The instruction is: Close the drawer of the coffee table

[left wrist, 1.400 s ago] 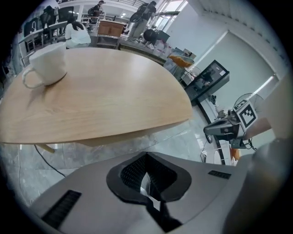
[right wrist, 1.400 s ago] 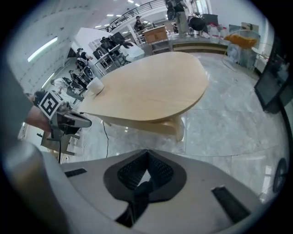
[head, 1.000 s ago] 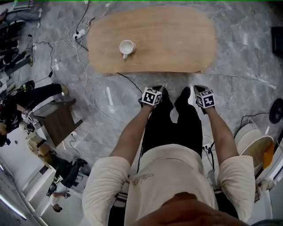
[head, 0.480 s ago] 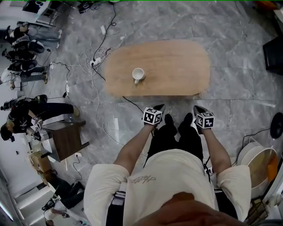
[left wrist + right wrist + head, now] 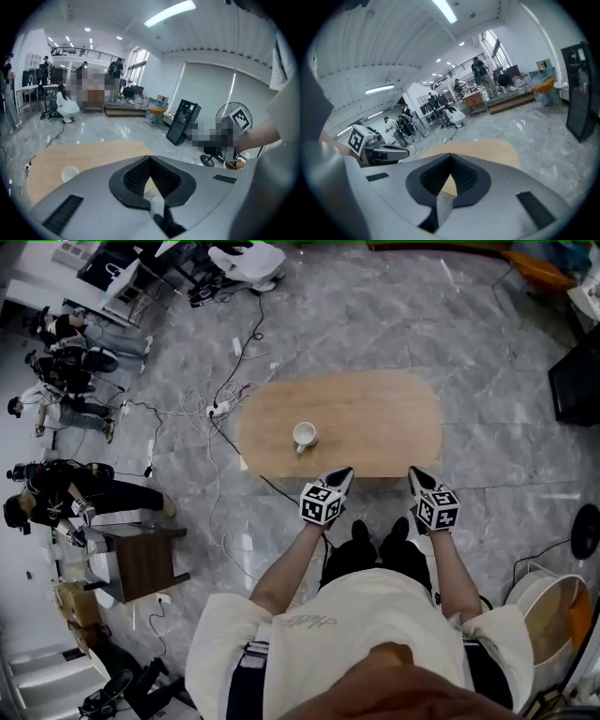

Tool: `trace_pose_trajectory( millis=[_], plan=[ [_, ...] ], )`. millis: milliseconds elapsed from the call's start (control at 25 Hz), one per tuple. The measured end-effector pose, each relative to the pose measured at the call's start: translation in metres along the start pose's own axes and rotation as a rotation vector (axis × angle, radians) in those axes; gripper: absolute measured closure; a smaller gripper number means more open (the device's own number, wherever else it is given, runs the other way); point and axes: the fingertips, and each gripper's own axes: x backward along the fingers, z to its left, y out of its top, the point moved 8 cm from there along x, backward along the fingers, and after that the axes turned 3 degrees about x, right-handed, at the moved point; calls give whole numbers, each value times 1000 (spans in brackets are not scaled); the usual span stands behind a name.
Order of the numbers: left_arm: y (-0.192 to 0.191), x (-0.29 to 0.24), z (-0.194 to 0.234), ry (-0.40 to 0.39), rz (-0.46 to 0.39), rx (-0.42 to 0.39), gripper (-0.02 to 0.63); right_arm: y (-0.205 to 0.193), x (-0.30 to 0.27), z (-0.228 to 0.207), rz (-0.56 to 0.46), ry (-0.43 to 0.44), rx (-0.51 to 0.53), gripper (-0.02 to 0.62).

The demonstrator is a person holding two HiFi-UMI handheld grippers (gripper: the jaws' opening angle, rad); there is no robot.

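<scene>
Table (image 5: 375,404) dead ahead, long axis crosswise.
Left hand-held gripper (image 5: 343,473) and right hand-held gripper (image 5: 413,474), both pressed together, equally near its front edge.

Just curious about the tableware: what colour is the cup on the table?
White. The cup shows best in the head view.
</scene>
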Motion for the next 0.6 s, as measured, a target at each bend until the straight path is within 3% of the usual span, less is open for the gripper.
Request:
trace_pose_trajectory(
  millis=[360,480,600],
  plan=[
    [69,72,-24,15,-143,-30,601,94,48,54,-211,-41,214,600],
    [89,96,-35,2,-185,-68,601,110,59,75,-236,-16,277,601],
    [115,118,-45,-49,-241,-42,601,133,73,96,-275,39,292,600]
  ],
)
